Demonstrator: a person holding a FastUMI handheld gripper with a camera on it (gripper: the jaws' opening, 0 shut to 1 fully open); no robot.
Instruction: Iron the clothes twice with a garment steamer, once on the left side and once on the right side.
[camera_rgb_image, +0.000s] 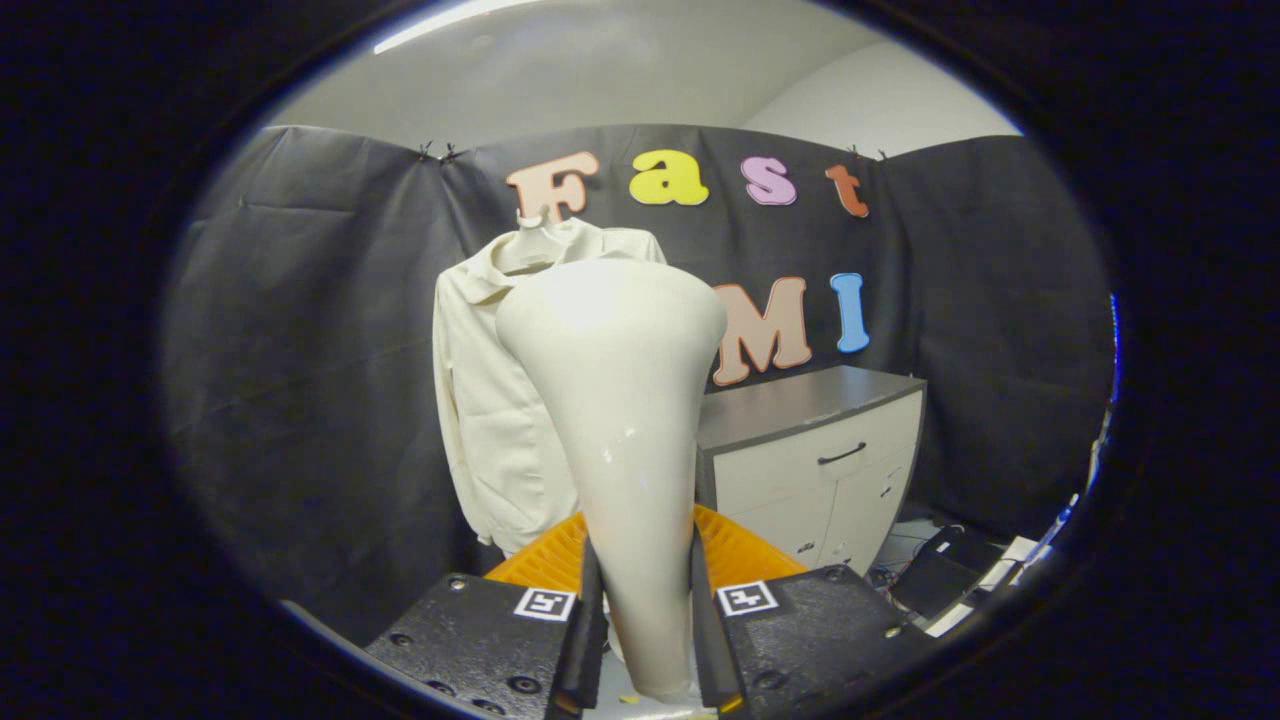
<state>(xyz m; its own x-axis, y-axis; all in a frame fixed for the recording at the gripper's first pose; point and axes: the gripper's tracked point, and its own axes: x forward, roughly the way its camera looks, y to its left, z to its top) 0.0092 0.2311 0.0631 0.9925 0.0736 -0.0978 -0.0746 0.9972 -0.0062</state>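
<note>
The hand-held gripper (640, 620) clamps both fingers on the handle of the cream steamer (620, 400), holding it upright at centre frame so its head faces the pale garment (490, 400) hanging just left of centre, ready for a pass.

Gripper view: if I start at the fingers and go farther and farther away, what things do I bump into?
The fingers, shut on the garment steamer → the orange basket just behind them → the cream hooded top hanging beyond → the black cloth wall at the back.
</note>
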